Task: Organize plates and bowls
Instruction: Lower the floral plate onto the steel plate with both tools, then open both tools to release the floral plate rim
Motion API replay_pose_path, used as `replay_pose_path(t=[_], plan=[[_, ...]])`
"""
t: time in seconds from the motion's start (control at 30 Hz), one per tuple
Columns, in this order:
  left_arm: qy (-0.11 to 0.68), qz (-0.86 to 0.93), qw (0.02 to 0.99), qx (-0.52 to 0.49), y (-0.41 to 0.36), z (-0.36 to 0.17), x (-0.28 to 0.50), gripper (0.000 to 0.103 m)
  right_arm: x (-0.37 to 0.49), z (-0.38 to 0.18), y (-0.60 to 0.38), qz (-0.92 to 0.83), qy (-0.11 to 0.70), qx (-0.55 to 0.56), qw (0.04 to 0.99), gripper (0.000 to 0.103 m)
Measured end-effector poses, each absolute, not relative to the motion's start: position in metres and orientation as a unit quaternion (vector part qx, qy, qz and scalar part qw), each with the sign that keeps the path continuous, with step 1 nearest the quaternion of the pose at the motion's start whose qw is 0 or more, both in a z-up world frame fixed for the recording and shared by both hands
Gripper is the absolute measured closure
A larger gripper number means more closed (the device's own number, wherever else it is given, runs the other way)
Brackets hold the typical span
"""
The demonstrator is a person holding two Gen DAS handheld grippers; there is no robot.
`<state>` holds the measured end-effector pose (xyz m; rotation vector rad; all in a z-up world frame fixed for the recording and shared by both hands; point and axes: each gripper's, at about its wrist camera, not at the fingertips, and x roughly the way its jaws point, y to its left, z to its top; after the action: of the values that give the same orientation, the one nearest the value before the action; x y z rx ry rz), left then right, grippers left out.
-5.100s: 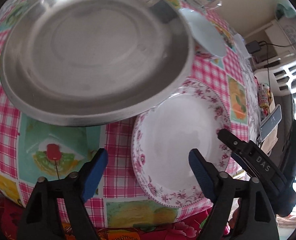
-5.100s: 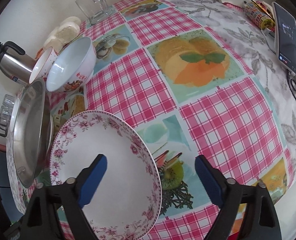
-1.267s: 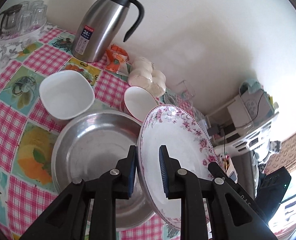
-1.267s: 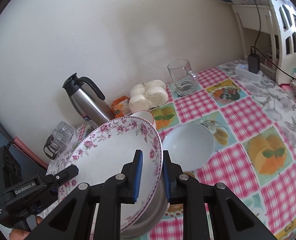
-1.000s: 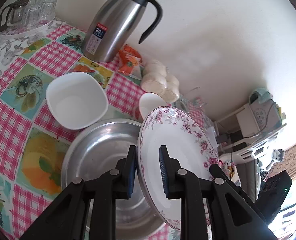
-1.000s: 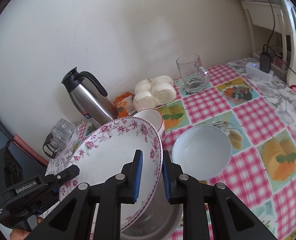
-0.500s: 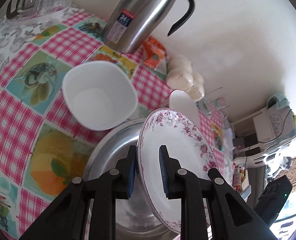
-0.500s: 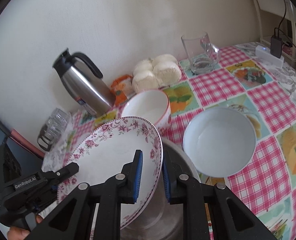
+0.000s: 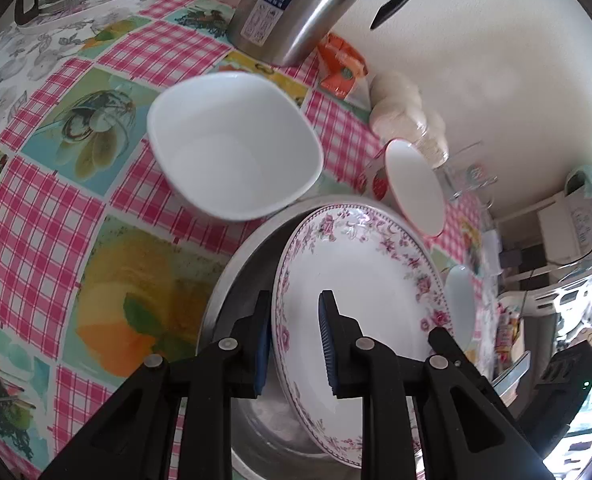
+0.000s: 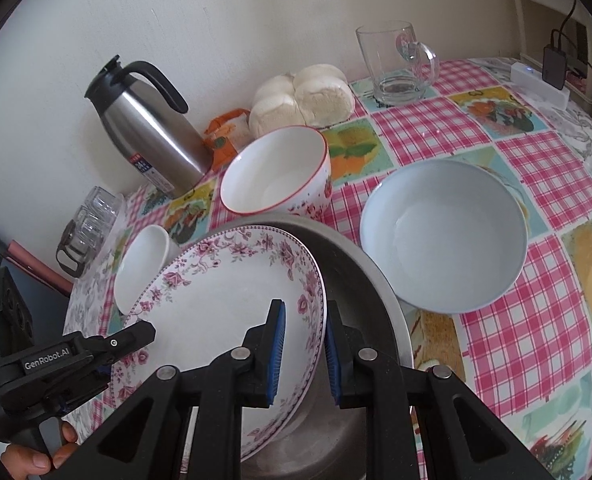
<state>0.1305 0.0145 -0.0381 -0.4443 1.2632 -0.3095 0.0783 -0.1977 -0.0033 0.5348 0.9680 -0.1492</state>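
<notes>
While both the left gripper (image 9: pixel 294 338) and right gripper (image 10: pixel 300 346) stay clamped on the floral plate (image 9: pixel 359 272), level it, lower gently into the steel pan (image 10: pixel 359 276), then release together.

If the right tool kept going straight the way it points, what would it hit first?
Probably the steel pan just beneath the floral plate that the right tool grips; depth is hard to judge.

Left wrist view: looks steeply down along its fingers, very close to the pink-flowered white plate (image 9: pixel 359 280).
Right wrist view: faces it from the opposite rim, equally close.
Shared: plate (image 10: pixel 216 304), steel flask (image 9: pixel 296 4) (image 10: pixel 152 136).
</notes>
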Motion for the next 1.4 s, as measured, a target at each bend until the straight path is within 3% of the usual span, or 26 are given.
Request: replay_pose_path(t=[0.9,1.4], plan=[[0.642,-0.118,0.743,-0.147,-0.004,-0.059,0.130,0.079,0.077,-0.022,-0.191,-0.082,0.511,0.214,0.829,0.081],[0.654,-0.123,0.738,-0.112,-0.017,-0.057,0.130,0.074,0.079,-0.024,-0.190,-0.084,0.529,0.206,0.819,0.078]])
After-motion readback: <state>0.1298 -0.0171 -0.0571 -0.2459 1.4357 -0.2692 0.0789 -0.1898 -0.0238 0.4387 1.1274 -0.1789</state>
